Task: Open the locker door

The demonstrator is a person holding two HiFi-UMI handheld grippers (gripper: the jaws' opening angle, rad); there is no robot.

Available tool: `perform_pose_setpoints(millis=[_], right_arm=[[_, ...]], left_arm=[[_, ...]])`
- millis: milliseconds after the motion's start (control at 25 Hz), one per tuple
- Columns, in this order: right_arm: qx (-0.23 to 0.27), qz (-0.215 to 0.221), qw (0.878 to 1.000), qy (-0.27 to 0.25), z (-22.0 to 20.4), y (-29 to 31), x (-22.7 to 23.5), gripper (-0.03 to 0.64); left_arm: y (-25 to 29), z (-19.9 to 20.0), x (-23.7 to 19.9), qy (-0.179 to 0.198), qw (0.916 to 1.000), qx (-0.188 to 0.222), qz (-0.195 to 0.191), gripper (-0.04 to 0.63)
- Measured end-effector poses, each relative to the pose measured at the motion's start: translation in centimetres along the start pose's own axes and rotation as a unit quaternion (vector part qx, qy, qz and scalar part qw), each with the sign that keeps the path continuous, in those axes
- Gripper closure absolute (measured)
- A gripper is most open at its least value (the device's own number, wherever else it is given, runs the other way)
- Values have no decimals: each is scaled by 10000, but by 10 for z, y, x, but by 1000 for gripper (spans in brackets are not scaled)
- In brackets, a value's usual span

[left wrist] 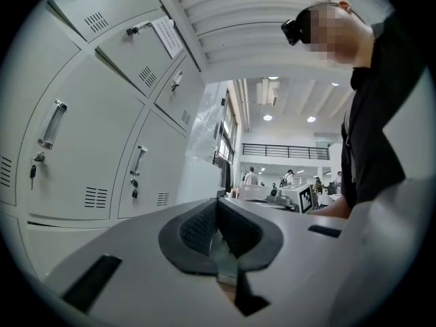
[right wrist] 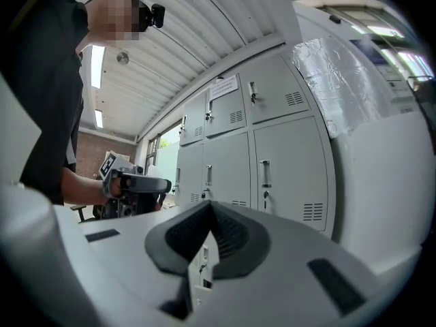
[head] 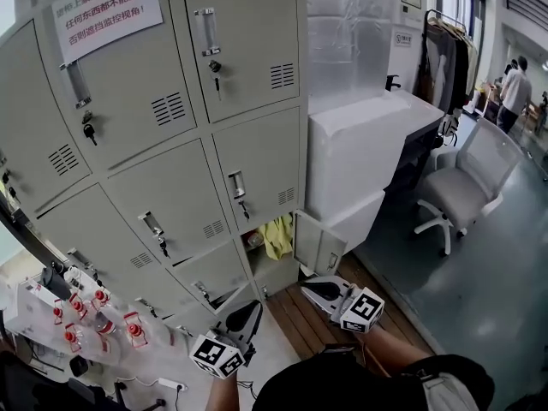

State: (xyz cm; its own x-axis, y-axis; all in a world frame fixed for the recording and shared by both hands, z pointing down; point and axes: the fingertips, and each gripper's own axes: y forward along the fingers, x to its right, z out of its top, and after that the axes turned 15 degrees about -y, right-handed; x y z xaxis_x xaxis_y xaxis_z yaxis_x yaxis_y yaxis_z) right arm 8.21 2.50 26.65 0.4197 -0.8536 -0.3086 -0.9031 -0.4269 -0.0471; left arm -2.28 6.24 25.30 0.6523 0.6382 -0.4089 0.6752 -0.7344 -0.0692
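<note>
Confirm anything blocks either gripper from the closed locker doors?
Nothing visible does. The left gripper and right gripper are shut and empty, open air between them and the locker doors. One bottom door already stands open just beyond the right gripper.

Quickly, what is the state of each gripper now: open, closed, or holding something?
Left gripper: closed, holding nothing.
Right gripper: closed, holding nothing.

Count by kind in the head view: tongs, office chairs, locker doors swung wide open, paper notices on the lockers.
tongs: 2 (left tongs, right tongs)
office chair: 1
locker door swung wide open: 1
paper notice: 1
Total: 5
</note>
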Motion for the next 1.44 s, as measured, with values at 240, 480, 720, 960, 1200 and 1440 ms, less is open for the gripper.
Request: perform_pose_setpoints(millis=[240, 480, 720, 960, 1200, 1440], right_arm=[[-75, 42, 9999, 134, 0, -19, -14, 604], [27, -11, 9985, 548, 10, -58, -41, 606], [134, 163, 9979, 609, 27, -112, -92, 606], [-77, -252, 9934, 1112, 8, -197, -145, 606], [-318, -767, 9874, 1345, -4, -261, -170, 606], [-419, -940, 9868, 1253, -1, -298, -168, 606]], left_arm=[[0, -22, 7, -195, 9997, -33, 113, 580], [-14, -42, 50, -256, 9996, -43, 61, 581], [-32, -90, 98, -450, 9987, -236, -75, 580], [-51, -159, 167, -757, 9954, -555, -171, 580], [-55, -196, 210, -752, 9906, -1038, -486, 580], [-36, -180, 248, -942, 9894, -867, -689, 580]])
